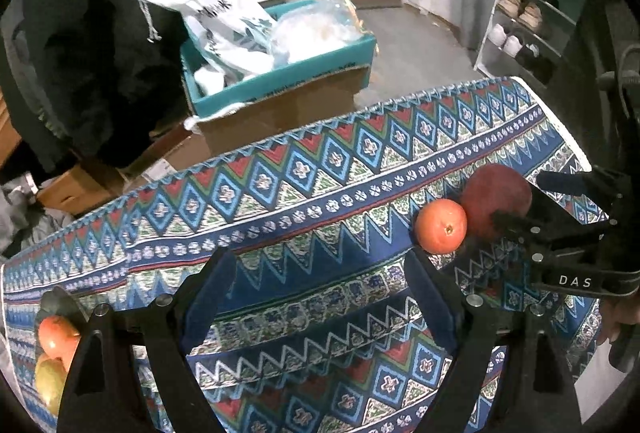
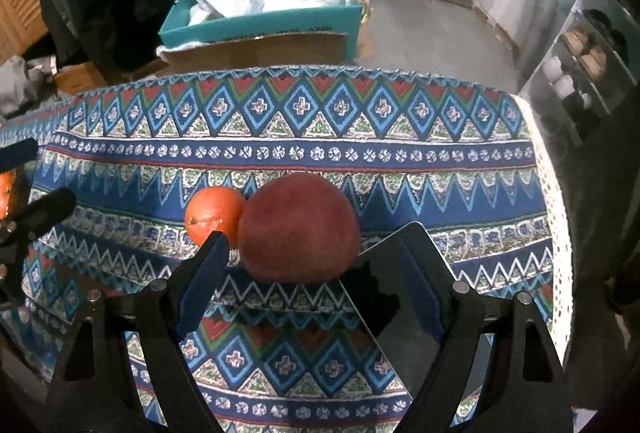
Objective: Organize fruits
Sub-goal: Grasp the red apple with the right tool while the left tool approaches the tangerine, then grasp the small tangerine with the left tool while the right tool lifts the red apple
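On the tabletop spread with a blue, red and green patterned cloth (image 2: 280, 153), a large round dark-red fruit (image 2: 298, 227) (an apple or a pomegranate, I cannot tell which) sits toward the right-hand edge, touching a smaller round orange fruit (image 2: 214, 215) on its left; the right gripper (image 2: 310, 249) stands with its jaws spread wide on either side of the red fruit, closing on nothing, its left finger just in front of the orange one; the left gripper (image 1: 320, 273) hangs released over bare cloth nearer the middle of the tabletop, well apart from the pair, its blue-padded fingers (image 1: 208, 297) gaping; at the near left corner, a dish (image 1: 60, 303) holds a reddish-orange fruit (image 1: 56, 337) and a yellow-green fruit (image 1: 48, 381) pressed together, half hidden behind the gripper's frame; past the far edge of the tabletop a teal cardboard box (image 1: 280, 73) stuffed with white plastic bags (image 1: 212, 5) stands on the floor.
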A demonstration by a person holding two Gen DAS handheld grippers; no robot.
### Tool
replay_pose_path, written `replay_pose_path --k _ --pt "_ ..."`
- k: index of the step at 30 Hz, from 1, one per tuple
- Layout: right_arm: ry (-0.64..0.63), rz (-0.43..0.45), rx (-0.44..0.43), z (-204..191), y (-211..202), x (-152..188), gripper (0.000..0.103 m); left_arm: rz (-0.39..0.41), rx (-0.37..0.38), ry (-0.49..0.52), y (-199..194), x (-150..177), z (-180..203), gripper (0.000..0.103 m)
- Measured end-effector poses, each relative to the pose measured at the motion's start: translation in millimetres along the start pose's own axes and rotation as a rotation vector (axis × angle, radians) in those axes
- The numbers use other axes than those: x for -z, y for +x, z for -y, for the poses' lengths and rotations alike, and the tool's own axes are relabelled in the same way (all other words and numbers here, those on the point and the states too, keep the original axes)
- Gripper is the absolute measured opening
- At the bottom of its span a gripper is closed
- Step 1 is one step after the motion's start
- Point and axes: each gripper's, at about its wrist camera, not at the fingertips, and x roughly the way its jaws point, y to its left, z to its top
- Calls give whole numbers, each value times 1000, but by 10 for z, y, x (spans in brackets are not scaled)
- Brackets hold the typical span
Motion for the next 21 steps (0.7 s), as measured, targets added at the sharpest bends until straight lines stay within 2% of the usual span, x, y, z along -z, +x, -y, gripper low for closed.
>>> replay_pose_path --k 7,10,17,21 --pt "9 -22 -32 29 175 -11 83 -19 18 20 160 -10 59 87" --pt "6 -35 -55 4 247 -3 77 -27 26 26 203 12 67 87" --pt "23 -30 -50 -3 286 -7 75 -52 52 30 274 48 109 87" --pt "64 -2 -30 132 181 4 75 -53 55 52 272 58 182 87"
